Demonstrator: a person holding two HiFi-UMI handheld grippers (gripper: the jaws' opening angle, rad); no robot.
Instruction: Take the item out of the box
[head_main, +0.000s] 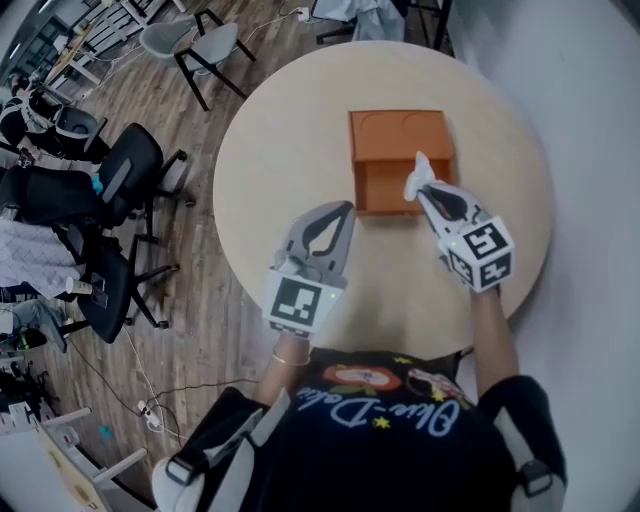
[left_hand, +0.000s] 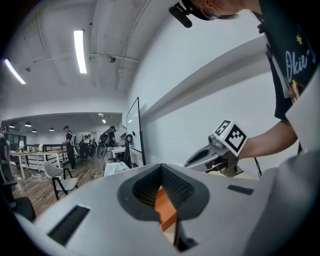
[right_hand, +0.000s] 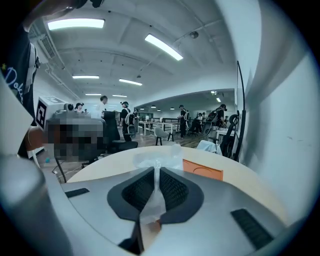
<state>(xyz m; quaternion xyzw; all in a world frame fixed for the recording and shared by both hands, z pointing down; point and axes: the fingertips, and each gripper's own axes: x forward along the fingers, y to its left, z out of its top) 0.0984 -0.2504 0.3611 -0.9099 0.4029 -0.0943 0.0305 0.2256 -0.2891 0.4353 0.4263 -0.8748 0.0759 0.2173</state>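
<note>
task judged approx. half done: the clear plastic bag (head_main: 421, 165) is clamped by the right gripper (head_main: 424, 190), jaws closed tight on a fold of film w/ only the film's thickness between the pads. the bag is held over the front right edge of the orange box (head_main: 400, 145), apparently free of the cavity, though contact w/ the rim cannot be ruled out. left to do, prob.: the bag is to be carried clear and set on the round table (head_main: 280, 150).

the left gripper (head_main: 345, 208) is kept short of the box, jaws drawn together at the tips, nothing held.

materials: bag is thin, crinkled, see-through film, limp and shapeless; contents not made out. box is matte orange card, rectangular, lid flap laid open w/ two curved cut marks. table top is smooth, pale beige, circular. gripper pads are black and ribbed.
</note>
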